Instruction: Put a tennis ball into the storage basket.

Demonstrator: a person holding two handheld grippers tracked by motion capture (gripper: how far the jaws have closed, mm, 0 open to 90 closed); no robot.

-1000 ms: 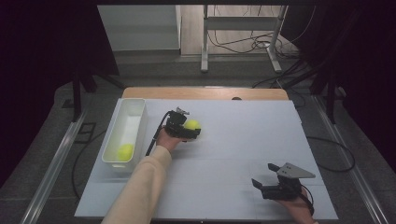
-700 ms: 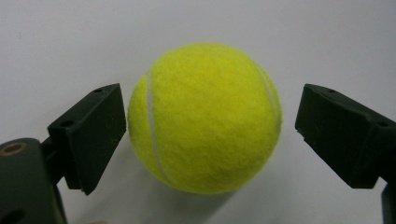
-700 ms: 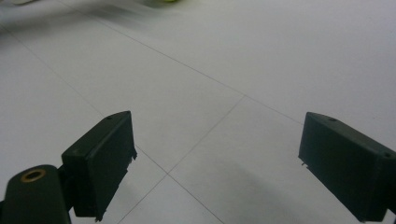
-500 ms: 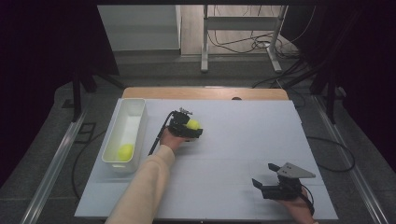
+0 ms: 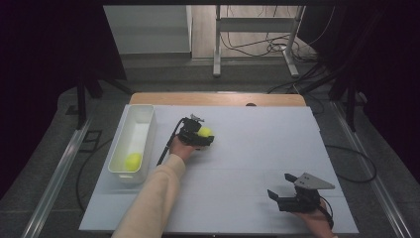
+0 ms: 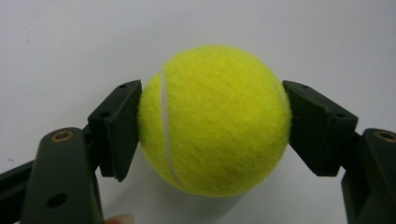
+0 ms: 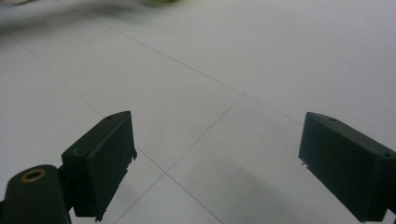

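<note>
Tennis ball (image 6: 215, 120) clamped between left gripper (image 5: 199, 135) fingers, mid-worktop (image 5: 257, 148), beside white bin (image 5: 130, 173).
Best carried level, squeeze steady, over bin holding second ball (image 5: 132, 161); right gripper (image 7: 224, 172) wide, empty.

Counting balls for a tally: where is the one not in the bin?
In the high view, the tennis ball sits left of table centre, between the left claw's jaws, right of the white bin.
</note>
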